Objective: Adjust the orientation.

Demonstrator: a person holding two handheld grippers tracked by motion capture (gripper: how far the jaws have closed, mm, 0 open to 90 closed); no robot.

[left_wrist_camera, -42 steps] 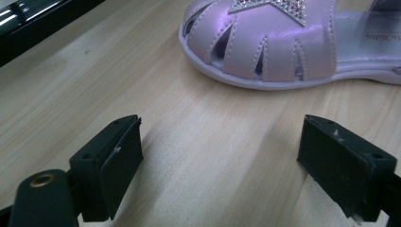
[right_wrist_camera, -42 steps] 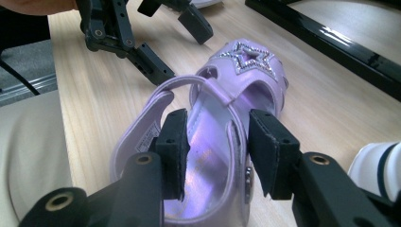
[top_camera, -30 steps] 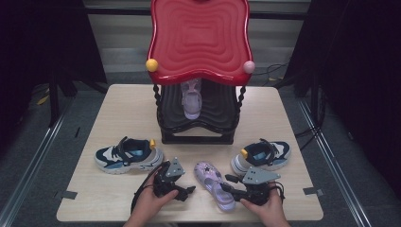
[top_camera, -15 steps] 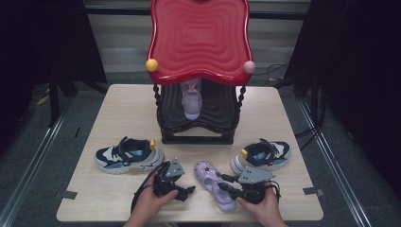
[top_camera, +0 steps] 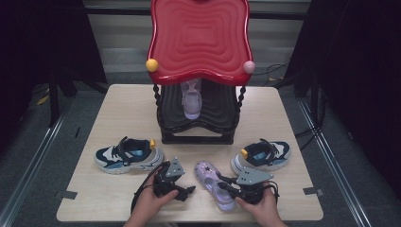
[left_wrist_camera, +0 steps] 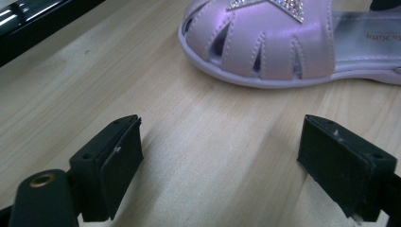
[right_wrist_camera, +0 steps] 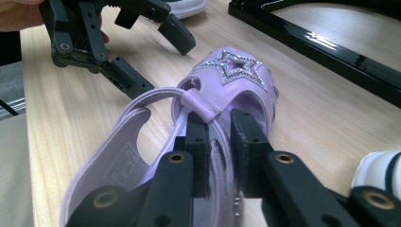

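One thin sidewall is all my right gripper (right_wrist_camera: 220, 142) has clenched on the purple sandal (top_camera: 215, 183); it could twist out when lifted (left gripper (top_camera: 185, 191), at its 9 o'clock, released).

The sandal (top_camera: 215, 185) lies on the desk (top_camera: 118, 109) between the two grippers, its side strap between the right gripper (top_camera: 231, 187)'s jaws, its toe just ahead of the left gripper (top_camera: 188, 191)'s jaws. One sneaker (top_camera: 127, 154) lies beyond the left jaws, another sneaker (top_camera: 261, 155) beyond the right. The rack (top_camera: 198, 104) stands farther back, a second sandal (top_camera: 191, 98) on its shelf.
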